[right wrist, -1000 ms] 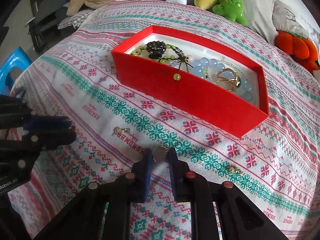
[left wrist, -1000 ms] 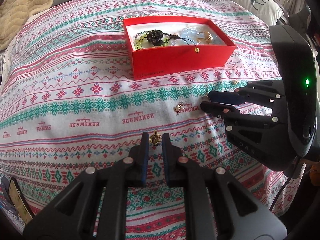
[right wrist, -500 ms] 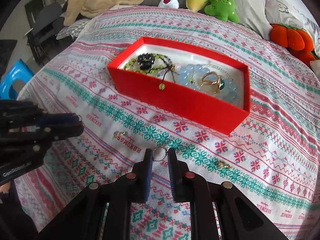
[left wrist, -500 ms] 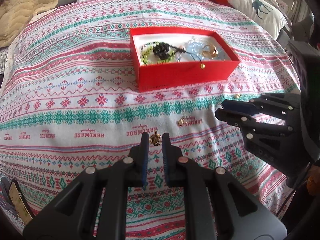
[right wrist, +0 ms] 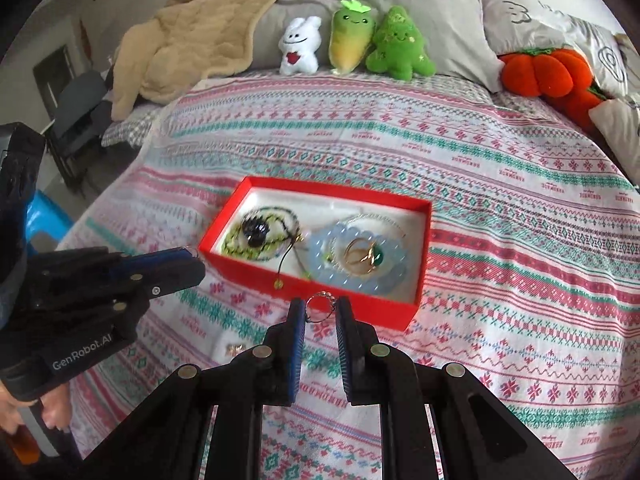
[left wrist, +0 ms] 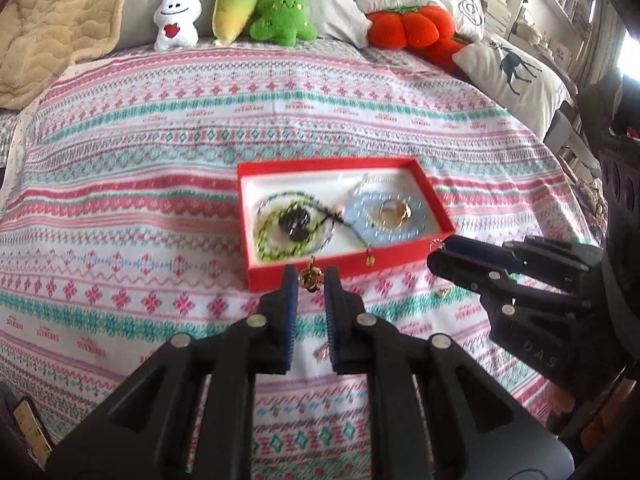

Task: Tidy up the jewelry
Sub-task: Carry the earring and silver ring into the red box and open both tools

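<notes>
Jewelry partly sorted. Red box (left wrist: pixel 340 268) lies on the patterned bedspread (left wrist: pixel 160 160) of the bed and serves as the landmark; it already holds a green beaded bracelet with a dark charm (left wrist: pixel 294 224) at its left end, a pale blue beaded bracelet (left wrist: pixel 394 230) at its right end, and a gold ring (right wrist: pixel 362 256) lying inside the blue circle. A thin cord ending in a small bead (left wrist: pixel 369 259) hangs over the near wall of the box.

Left claw (left wrist: pixel 311 280), jaws narrow, pinches a small gold earring (left wrist: pixel 309 278) just in front of the near wall of the box, clear of the bedspread. Right claw (right wrist: pixel 320 312), jaws likewise narrow, pinches a thin silver hoop (right wrist: pixel 320 306) near the box's near right corner. In the left wrist view the right claw's tips sit beside the right end of the box.

Two small gold pieces remain on the bedspread in front of the box: one (left wrist: pixel 322 354) seen between the left claw's fingers, another (left wrist: pixel 444 291) nearer the right end of the box.

Judgement: roughly the middle-to-late stage. Several items are boxed, two are in carriage and appear ready for release over the box, and at least two loose pieces are left to collect. Whether more lie out of view cannot be told.
</notes>
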Action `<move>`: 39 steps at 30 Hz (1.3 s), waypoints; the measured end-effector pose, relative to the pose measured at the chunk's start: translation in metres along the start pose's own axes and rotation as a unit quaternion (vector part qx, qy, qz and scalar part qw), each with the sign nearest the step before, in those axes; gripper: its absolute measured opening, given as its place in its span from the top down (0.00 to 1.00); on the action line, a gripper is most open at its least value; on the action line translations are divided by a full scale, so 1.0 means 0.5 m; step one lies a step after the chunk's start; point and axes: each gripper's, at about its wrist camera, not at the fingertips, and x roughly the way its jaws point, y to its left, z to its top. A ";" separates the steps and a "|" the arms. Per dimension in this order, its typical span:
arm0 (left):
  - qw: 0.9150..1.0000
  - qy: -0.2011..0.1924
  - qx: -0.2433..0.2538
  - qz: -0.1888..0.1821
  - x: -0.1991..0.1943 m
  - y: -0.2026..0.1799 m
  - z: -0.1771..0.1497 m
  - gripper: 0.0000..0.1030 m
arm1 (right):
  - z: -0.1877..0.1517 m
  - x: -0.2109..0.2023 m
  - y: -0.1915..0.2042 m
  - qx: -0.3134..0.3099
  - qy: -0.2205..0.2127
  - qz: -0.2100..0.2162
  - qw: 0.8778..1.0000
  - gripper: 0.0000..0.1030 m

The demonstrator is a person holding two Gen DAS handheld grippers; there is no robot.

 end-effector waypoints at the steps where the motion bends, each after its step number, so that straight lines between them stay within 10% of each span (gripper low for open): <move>1: 1.000 -0.003 0.001 0.001 0.006 -0.005 0.008 0.86 | 0.003 -0.001 -0.004 0.003 -0.002 -0.001 1.000 0.85; 20: 0.999 -0.014 -0.021 0.036 0.071 0.001 0.046 0.85 | 0.037 0.036 -0.064 0.039 0.001 -0.001 0.999 0.82; 39: 0.998 0.001 -0.020 0.064 0.017 0.018 0.014 0.33 | 0.024 -0.006 -0.064 0.049 0.017 -0.001 0.999 0.79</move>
